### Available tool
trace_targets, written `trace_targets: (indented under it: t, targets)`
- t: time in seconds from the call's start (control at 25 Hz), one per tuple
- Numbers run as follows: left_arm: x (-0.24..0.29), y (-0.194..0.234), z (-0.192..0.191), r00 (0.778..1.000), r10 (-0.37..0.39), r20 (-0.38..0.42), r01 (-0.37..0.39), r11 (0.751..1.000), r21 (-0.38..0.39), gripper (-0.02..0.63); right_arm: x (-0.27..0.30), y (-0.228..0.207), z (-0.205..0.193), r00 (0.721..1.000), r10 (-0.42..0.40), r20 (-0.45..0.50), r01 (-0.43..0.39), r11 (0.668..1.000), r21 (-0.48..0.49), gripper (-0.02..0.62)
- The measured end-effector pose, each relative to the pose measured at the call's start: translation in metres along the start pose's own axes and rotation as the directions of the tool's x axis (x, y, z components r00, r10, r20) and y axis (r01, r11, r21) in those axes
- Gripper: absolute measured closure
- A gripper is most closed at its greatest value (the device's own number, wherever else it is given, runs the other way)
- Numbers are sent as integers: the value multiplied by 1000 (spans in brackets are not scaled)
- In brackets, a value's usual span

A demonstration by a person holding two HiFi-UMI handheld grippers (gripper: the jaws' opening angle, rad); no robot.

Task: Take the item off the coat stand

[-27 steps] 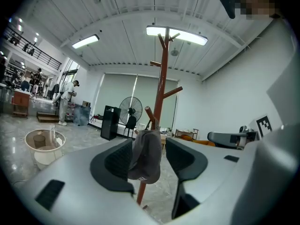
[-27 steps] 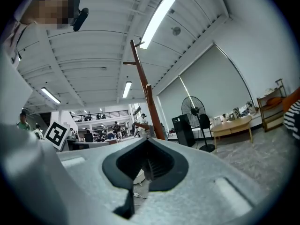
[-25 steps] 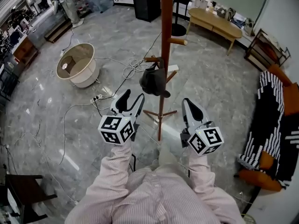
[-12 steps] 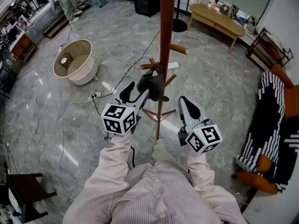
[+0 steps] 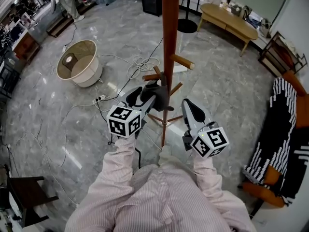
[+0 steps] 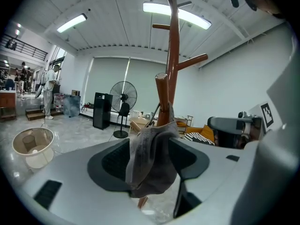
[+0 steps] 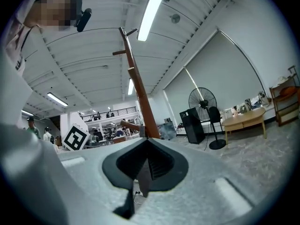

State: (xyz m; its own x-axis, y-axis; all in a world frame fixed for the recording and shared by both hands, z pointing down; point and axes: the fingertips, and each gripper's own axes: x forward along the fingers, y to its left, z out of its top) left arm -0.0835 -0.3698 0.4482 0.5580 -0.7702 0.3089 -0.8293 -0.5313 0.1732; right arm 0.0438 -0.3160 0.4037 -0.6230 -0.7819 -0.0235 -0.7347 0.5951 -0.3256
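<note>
Your left gripper stood wide open around the grey cap, which hung between its jaws from a peg of the coat stand, not pinched. Your right gripper was closed and empty, just beside the pole. Black-and-white square markers covered each gripper's cube.

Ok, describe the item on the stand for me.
Find the tall brown wooden coat stand on the grey polished floor. On a lower peg hangs a dark grey fabric cap, between the left tool's open jaws. It is the only thing hanging there; the other pegs in view are bare.
</note>
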Motion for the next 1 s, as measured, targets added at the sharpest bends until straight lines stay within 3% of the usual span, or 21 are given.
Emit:
trace_targets:
  t: [0.12, 0.28, 0.4, 0.84, 1.0]
  targets:
    - [4, 1, 0, 1000, 4, -1, -4, 1000, 4, 374, 8, 0, -3, 1000, 26, -10, -26, 1000, 4, 591]
    - [7, 5, 0, 1000, 24, -2, -24, 999, 34, 512, 15, -4, -2, 999, 42, -12, -42, 999, 1, 591]
    - [10, 6, -1, 1000, 13, -4, -13, 999, 37, 546, 19, -8, -3, 999, 38, -15, -37, 999, 4, 591]
    - [7, 1, 6, 998, -55, 17, 55, 998, -24, 580, 21, -9, -10, 1000, 5, -12, -5, 1000, 30, 591]
    - [1, 2, 10, 998, -54, 19, 55, 998, -10, 581, 19, -4, -12, 1000, -1, -15, 1, 1000, 26, 591]
